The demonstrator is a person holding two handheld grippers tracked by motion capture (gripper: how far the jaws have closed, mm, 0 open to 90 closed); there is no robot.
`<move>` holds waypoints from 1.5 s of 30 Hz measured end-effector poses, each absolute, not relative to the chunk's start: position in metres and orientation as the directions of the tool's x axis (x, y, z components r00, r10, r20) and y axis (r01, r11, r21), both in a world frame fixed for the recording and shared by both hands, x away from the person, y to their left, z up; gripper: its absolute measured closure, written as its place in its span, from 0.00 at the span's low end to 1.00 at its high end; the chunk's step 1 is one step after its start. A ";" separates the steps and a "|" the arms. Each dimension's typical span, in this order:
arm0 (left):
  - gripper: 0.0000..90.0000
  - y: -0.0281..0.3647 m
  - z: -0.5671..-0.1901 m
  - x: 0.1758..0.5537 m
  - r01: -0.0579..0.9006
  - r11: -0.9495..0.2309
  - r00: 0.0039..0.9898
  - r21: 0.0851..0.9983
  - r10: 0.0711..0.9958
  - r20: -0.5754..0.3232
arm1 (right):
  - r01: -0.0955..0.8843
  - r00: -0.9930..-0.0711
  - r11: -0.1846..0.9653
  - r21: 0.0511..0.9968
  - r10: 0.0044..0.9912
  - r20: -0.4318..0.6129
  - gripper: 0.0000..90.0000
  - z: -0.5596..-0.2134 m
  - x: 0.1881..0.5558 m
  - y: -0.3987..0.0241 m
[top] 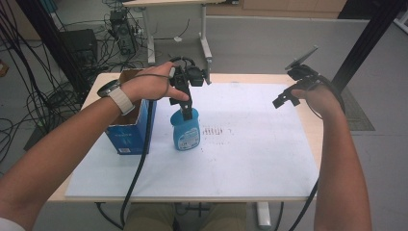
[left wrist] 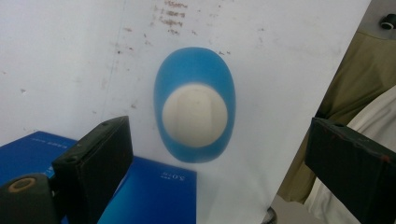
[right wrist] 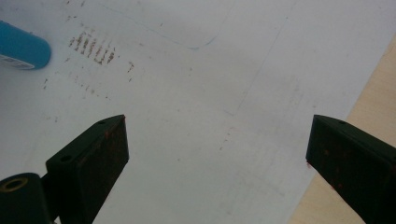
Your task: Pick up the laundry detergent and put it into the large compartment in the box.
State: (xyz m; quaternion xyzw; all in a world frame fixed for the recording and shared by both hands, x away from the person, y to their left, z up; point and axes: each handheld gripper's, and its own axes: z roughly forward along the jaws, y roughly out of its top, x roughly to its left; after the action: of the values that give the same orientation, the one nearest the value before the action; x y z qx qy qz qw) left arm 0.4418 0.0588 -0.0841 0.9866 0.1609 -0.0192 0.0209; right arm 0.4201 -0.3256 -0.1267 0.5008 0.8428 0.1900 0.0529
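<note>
- High view: a wooden surface (top: pixel 315 126) carries a large white sheet (top: pixel 250 159) marked with small brown stains; behind it lies a grey floor with a second desk's legs, and black cables and equipment crowd the far left.
- A blue bottle (top: pixel 186 130) with a white label stands upright on the sheet, left of centre. Just to its left stands an open blue cardboard box (top: pixel 129 132), at the sheet's left edge.
- The left gripper (top: pixel 187 111) hangs straight over the bottle's top, its tips at the cap; from this angle I cannot tell how far its fingers are spread. The left hand (top: pixel 146 85) holds it, a watch with a pale strap on the wrist.
- The right gripper (top: pixel 285 98) is held above the far right part of the sheet, well apart from the bottle.
- Left gripper view: looking straight down, the bottle (left wrist: pixel 195 105) shows its off-white cap ringed by blue shoulders. The fingers (left wrist: pixel 95 158) stand wide, one on either side, not touching it. The blue box (left wrist: pixel 154 191) lies at the bottom left.
- Right gripper view: the fingers (right wrist: pixel 93 156) stand wide over bare, stained sheet (right wrist: pixel 196 93), gripping nothing. The bottle's blue edge (right wrist: pixel 21 46) sits at the upper left; the wooden surface (right wrist: pixel 369 93) shows at the right.
</note>
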 end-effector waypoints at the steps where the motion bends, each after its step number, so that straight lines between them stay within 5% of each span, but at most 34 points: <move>1: 0.09 0.058 -0.085 0.442 0.319 -0.947 0.947 0.031 0.317 -0.044 | 0.824 -0.492 0.426 0.373 0.865 0.100 0.06 -0.127 0.420 -0.326; 45: 0.09 0.064 -0.092 0.445 0.345 -0.937 0.938 0.048 0.342 -0.059 | 0.824 -0.493 0.426 0.374 0.864 0.101 0.06 -0.128 0.421 -0.326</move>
State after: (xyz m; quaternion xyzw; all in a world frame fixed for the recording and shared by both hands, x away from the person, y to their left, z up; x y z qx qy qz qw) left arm 0.4446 0.0640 -0.0917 0.9839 0.1746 -0.0246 0.0289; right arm 0.4210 -0.3258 -0.1279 0.5008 0.8427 0.1902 0.0533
